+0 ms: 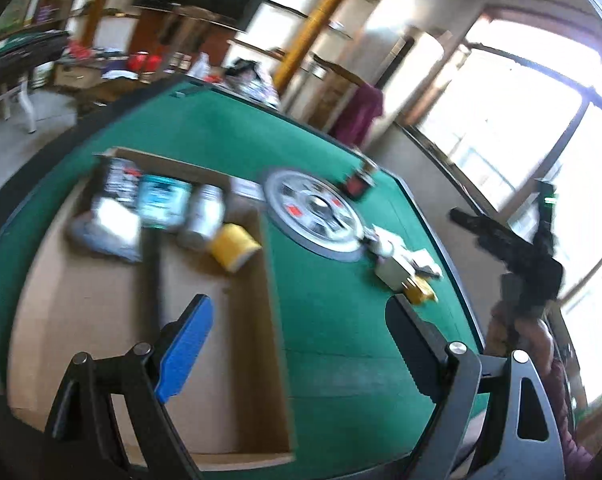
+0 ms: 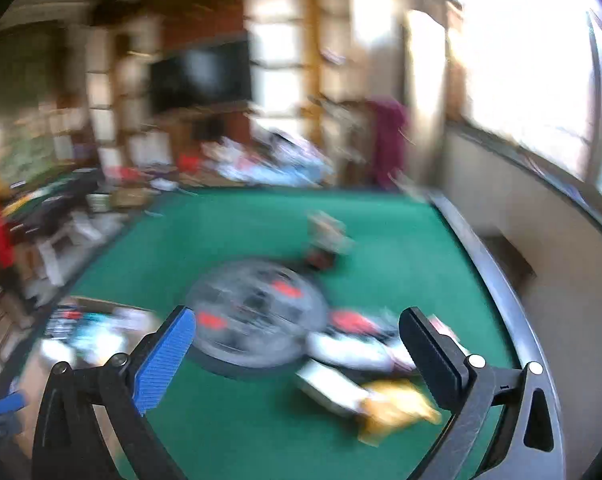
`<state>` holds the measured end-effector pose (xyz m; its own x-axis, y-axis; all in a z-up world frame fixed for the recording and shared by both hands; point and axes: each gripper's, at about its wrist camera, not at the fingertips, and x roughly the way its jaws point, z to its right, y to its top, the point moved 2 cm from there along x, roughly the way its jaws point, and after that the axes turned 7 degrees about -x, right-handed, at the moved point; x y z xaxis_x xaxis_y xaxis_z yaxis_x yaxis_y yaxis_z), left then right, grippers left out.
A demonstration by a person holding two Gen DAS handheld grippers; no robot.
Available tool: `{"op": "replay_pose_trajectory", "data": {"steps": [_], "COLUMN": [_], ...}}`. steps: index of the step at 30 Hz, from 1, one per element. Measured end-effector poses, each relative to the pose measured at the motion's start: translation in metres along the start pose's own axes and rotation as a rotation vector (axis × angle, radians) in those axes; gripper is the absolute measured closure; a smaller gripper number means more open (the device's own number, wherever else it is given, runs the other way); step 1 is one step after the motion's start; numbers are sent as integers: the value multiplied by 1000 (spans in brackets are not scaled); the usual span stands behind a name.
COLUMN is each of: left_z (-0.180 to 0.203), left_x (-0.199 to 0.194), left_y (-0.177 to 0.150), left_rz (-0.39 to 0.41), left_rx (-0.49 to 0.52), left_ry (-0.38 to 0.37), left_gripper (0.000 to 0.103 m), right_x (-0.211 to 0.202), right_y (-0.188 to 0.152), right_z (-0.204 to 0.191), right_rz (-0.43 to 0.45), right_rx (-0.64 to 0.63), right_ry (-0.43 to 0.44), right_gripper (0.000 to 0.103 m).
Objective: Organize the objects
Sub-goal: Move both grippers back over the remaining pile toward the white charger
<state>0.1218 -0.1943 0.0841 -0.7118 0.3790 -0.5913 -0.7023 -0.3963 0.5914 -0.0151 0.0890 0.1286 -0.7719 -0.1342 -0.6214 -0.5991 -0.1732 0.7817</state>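
1. Left tool (image 1: pixel 299 344) hangs over the green table (image 1: pixel 333 320), fingers wide apart, nothing between them.
2. Right tool (image 2: pixel 299 354) is the same deal: spread wide, empty, over that table.
3. The cardboard box (image 1: pixel 81 304) at the table's left already holds a yellow roll (image 1: pixel 235 246), a white bottle (image 1: pixel 205 216) and some packets.
4. A round dial (image 1: pixel 315 210) sits mid-table, with a small pile of loose items (image 1: pixel 405 264) just beside it, too blurry to name.

Left wrist view: tilted, looking down along jaws, close over cardboard box (image 1: pixel 101 300) on green table (image 1: pixel 341 320). Right wrist view: blurred, facing across table (image 2: pixel 261 420) toward window. Shared: round dial (image 1: pixel 315 210) (image 2: pixel 257 312), table's far edge.
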Motion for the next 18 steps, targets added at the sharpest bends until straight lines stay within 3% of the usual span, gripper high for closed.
{"op": "replay_pose_trajectory", "data": {"steps": [3,5,10,15,17,18], "left_z": [21,30,34,31,29,29], "left_x": [16,26,40,44,45,46], "left_y": [-7,-11,-18,-22,-22,-22], "left_rz": [-40,-64,-104,-110,-112,-111], "left_rx": [35,41,14,1,-2,-3], "left_ry": [0,7,26,68,79,84], "left_gripper": [16,16,16,16,16,16], "right_x": [30,44,74,118,127,121], "right_y": [-20,-29,-31,-47,-54,-56], "right_z": [51,59,37,11,0,-7], "right_rz": [-107,-145,-206,-271,-302,-302], "right_rx": [149,145,115,110,109,105], "right_ry": [71,105,295,359,477,580], "right_gripper": [0,0,0,0,0,0]}}
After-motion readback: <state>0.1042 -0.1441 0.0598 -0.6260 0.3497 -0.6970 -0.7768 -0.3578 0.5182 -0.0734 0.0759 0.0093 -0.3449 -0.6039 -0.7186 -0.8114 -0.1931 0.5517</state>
